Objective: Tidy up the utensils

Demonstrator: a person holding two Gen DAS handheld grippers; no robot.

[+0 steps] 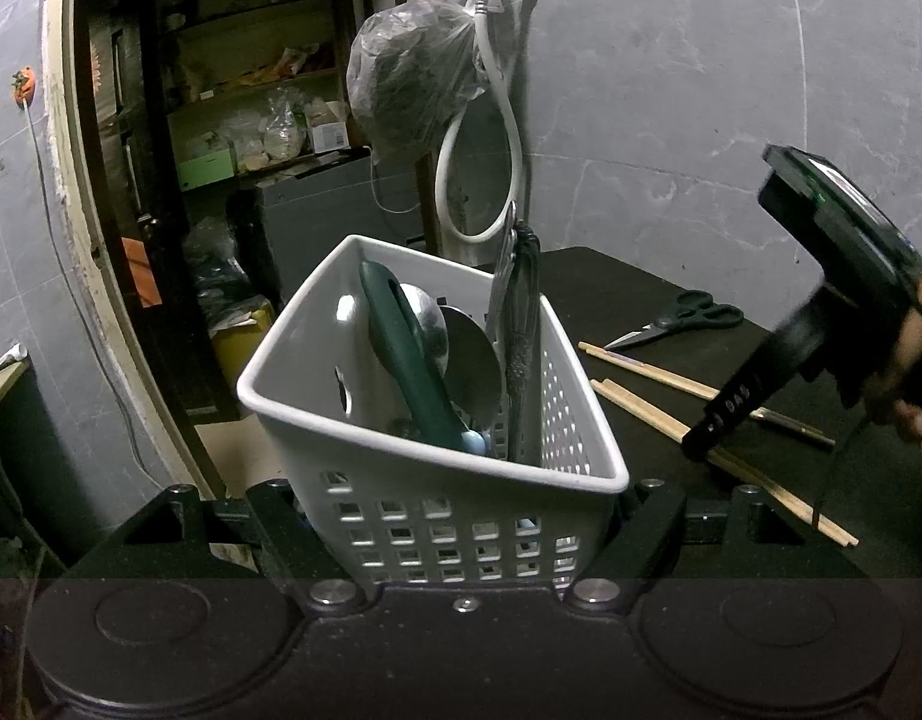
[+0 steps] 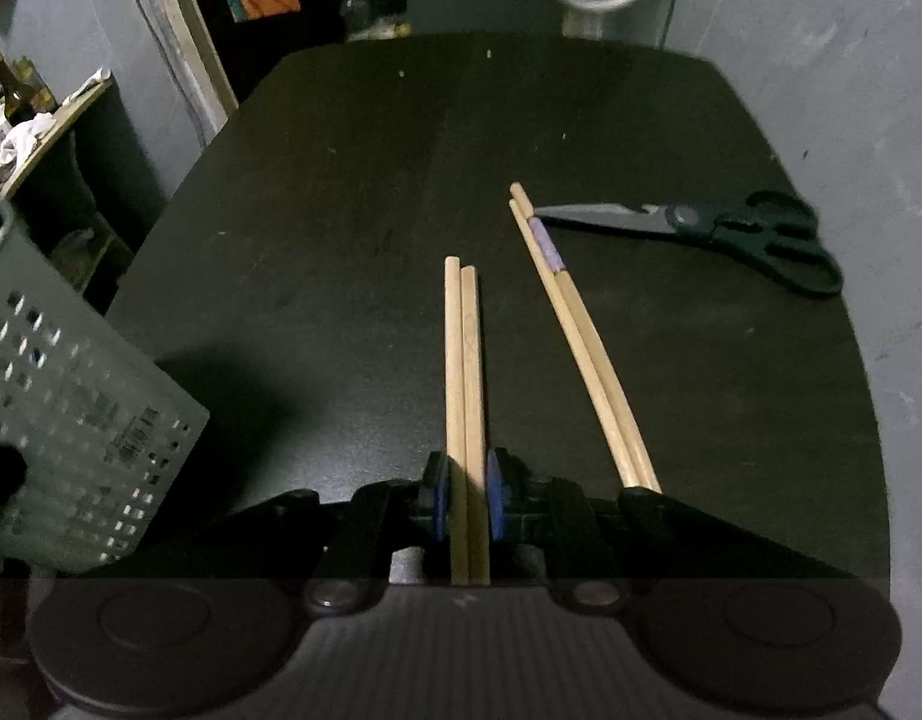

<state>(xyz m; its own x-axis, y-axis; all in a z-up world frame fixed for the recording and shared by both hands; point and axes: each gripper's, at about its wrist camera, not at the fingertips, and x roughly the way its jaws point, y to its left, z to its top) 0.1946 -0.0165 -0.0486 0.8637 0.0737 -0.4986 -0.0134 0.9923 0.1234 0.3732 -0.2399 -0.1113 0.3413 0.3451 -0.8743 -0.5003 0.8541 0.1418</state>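
Two chopsticks (image 2: 465, 372) between the right gripper (image 2: 468, 495) pads, long axis straight ahead along its fingers.
Pads nearly touching the pair, contact unclear; basket (image 1: 401, 480) clamped tilted by left gripper (image 1: 461, 540), to the left; desk (image 2: 341, 180).

I'm looking down at a dark, matte worktop (image 2: 353, 192) with rounded corners. Directly on it lie two pairs of wooden chopsticks: one pair (image 2: 463, 360) runs straight toward me, and a second pair (image 2: 580, 348) lies just to its right, angled, with a purple band near its far end. Beyond that pair's far tips rest green-handled scissors (image 2: 718, 228), blades shut and pointing left.
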